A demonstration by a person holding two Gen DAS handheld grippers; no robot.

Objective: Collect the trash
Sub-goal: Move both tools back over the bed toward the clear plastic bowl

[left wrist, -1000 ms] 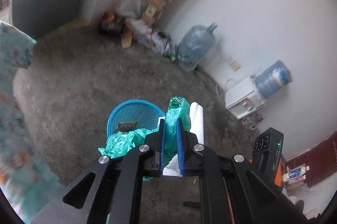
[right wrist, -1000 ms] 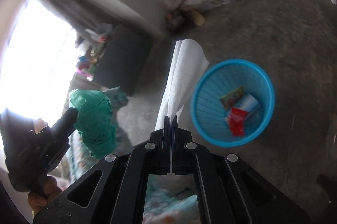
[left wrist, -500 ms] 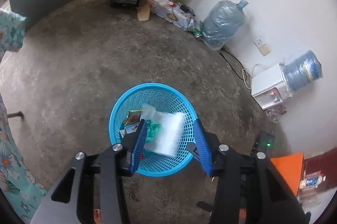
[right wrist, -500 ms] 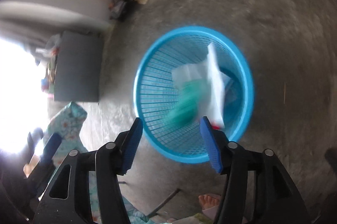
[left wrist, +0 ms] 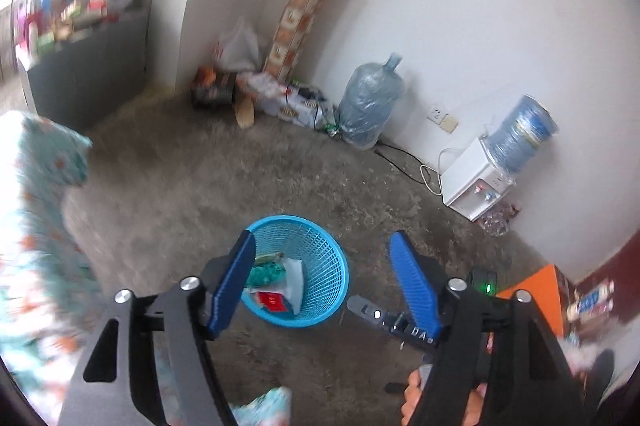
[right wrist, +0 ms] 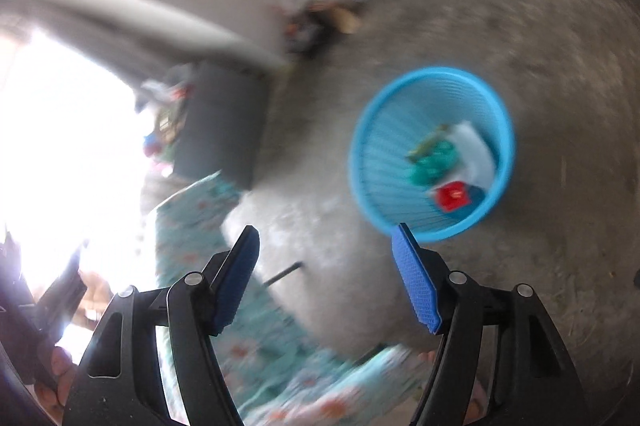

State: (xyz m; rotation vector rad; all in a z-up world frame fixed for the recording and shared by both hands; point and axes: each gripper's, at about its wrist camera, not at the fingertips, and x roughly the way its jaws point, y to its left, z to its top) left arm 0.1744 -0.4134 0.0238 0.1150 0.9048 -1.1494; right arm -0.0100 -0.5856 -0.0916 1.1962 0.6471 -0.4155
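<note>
A blue mesh basket (left wrist: 324, 254) (right wrist: 404, 114) stands on the grey floor. Inside it lie a green plastic bag (left wrist: 265, 272) (right wrist: 434, 160), a white wrapper (left wrist: 294, 280) (right wrist: 474, 150) and a red packet (left wrist: 272, 301) (right wrist: 452, 196). My left gripper (left wrist: 322, 242) hangs above and in front of the basket, its jaws opening, nothing between them. My right gripper (right wrist: 326, 232) is off to the basket's lower left, jaws also opening and empty. In the left wrist view the other gripper (left wrist: 400, 322) shows at lower right, held by a hand (left wrist: 416, 398).
A water jug (left wrist: 370, 106), boxes and bags (left wrist: 264, 94) line the far wall. A white dispenser (left wrist: 476, 182) with cables stands at right. A floral cloth (left wrist: 36, 210) (right wrist: 208, 222) covers furniture at left. A grey counter (left wrist: 84, 66) is at the back left.
Both grippers went from shut on trash to open; the green bag and white wrapper dropped into the basket. The left gripper then rose away; the basket looks smaller and farther.
</note>
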